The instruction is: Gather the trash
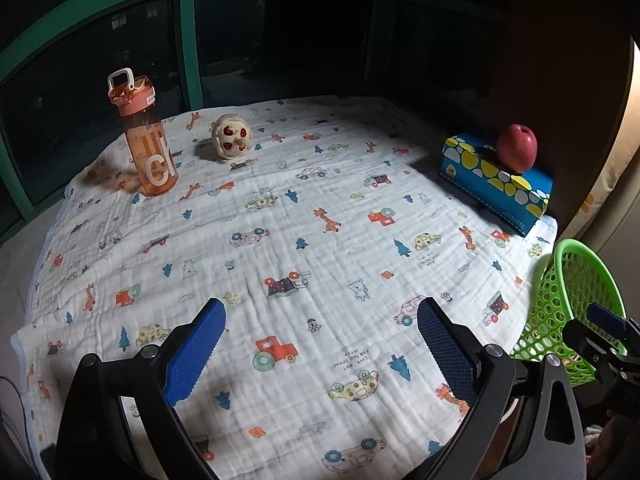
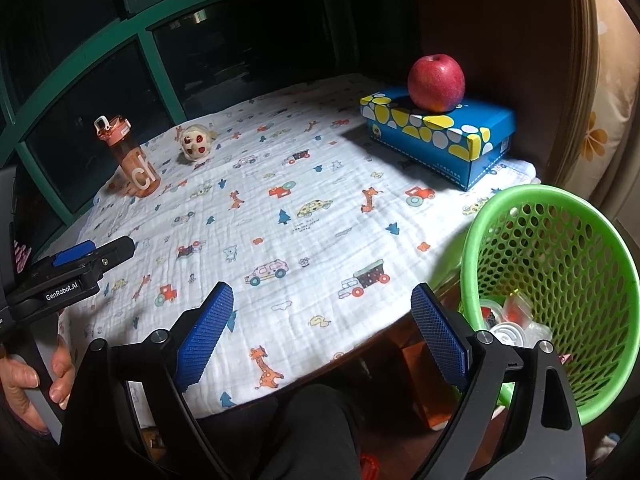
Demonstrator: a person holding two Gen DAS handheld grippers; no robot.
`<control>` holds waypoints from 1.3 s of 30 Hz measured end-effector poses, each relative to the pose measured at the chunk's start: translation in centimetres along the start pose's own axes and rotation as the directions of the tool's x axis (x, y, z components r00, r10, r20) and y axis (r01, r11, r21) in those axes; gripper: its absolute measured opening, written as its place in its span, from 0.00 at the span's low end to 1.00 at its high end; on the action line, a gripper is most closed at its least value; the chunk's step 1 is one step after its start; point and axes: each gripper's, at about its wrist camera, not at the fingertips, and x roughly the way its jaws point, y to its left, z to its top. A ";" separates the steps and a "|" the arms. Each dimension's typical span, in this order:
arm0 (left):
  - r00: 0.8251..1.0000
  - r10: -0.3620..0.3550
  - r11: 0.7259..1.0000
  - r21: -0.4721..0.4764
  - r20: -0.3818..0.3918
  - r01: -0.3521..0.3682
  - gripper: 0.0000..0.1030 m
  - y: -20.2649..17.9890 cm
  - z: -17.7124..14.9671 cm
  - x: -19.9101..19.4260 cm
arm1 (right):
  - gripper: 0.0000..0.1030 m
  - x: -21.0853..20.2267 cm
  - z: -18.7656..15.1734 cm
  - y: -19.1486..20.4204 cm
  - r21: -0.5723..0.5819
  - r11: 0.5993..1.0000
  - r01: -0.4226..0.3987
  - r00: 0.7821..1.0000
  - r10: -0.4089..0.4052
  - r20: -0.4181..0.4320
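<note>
We hold both hand-held grippers, left (image 1: 320,344) and right (image 2: 322,328), apart and empty near the basket (image 2: 472,240), where the trash (image 2: 508,320) already lies, so collecting seems done and we need only withdraw.

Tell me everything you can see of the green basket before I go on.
The green basket looks like bright plastic, with a smooth round rim and walls pierced by rows of holes. It sits tilted past the table's right edge, below the tabletop, mouth toward the cameras. Inside lie a few clear and red wrappers or small cups. What supports it cannot be seen. Neither gripper touches it.
</note>
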 end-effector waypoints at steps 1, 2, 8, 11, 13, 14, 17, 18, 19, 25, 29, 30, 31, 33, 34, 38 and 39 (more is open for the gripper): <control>1.000 0.002 1.000 0.000 0.000 -0.002 0.91 0.0 0.0 0.0 | 0.87 0.0 0.0 0.1 -0.001 1.000 -0.001 1.000 0.001 -0.001; 1.000 0.002 1.000 -0.002 -0.001 -0.002 0.91 0.0 0.0 0.0 | 0.87 0.0 0.0 0.1 -0.002 1.000 -0.001 1.000 0.001 -0.002; 1.000 0.008 1.000 -0.014 -0.001 -0.008 0.91 0.3 -0.1 0.0 | 0.88 0.1 0.1 0.3 -0.003 1.000 -0.005 1.000 0.005 -0.002; 1.000 0.010 1.000 -0.012 0.000 -0.010 0.91 0.3 -0.1 0.0 | 0.88 0.1 0.1 0.3 -0.003 1.000 -0.006 1.000 0.006 -0.003; 1.000 0.008 1.000 -0.013 0.000 -0.008 0.91 0.3 -0.1 0.0 | 0.88 0.1 0.1 0.4 -0.005 1.000 -0.008 1.000 0.008 -0.003; 1.000 0.010 1.000 -0.013 0.001 -0.010 0.91 0.2 -0.1 0.0 | 0.88 0.2 0.1 0.4 -0.005 1.000 -0.009 1.000 0.009 -0.003; 1.000 0.012 1.000 -0.014 0.002 -0.012 0.91 0.2 -0.1 0.0 | 0.89 0.2 0.2 0.5 -0.006 1.000 -0.011 1.000 0.011 -0.005; 1.000 0.013 1.000 -0.014 0.002 -0.013 0.91 0.3 -0.1 0.0 | 0.89 0.3 0.2 0.6 -0.006 1.000 -0.012 1.000 0.012 -0.006; 1.000 0.012 1.000 -0.014 0.001 -0.012 0.91 0.3 -0.1 0.0 | 0.89 0.3 0.2 0.6 -0.006 1.000 -0.013 1.000 0.013 -0.007; 1.000 0.017 1.000 -0.015 0.002 -0.017 0.91 0.3 0.0 0.0 | 0.89 0.4 0.2 0.7 -0.006 1.000 -0.015 1.000 0.015 -0.007; 1.000 0.018 1.000 -0.015 0.002 -0.018 0.91 0.3 0.0 0.0 | 0.89 0.4 0.2 0.7 -0.006 1.000 -0.015 1.000 0.015 -0.009; 1.000 0.019 1.000 -0.016 0.003 -0.019 0.91 0.4 0.0 0.0 | 0.89 0.4 0.2 0.7 -0.006 1.000 -0.015 1.000 0.015 -0.008; 1.000 0.019 1.000 -0.016 0.002 -0.019 0.91 0.4 0.0 0.1 | 0.89 0.4 0.2 0.8 -0.007 1.000 -0.015 1.000 0.015 -0.008; 1.000 0.019 1.000 -0.016 0.003 -0.019 0.91 0.5 -0.1 0.1 | 0.89 0.4 0.2 0.8 -0.007 1.000 -0.015 1.000 0.015 -0.008; 1.000 0.019 1.000 -0.016 0.002 -0.019 0.91 0.5 -0.1 0.1 | 0.90 0.4 0.2 0.9 -0.008 1.000 -0.015 1.000 0.015 -0.009; 1.000 0.019 1.000 -0.019 0.001 -0.019 0.91 0.6 -0.1 0.1 | 0.90 0.5 0.2 1.0 -0.010 1.000 -0.014 1.000 0.014 -0.009; 1.000 0.020 1.000 -0.020 0.000 -0.020 0.91 0.6 0.0 0.2 | 0.90 0.5 0.2 1.1 -0.009 1.000 -0.014 1.000 0.014 -0.009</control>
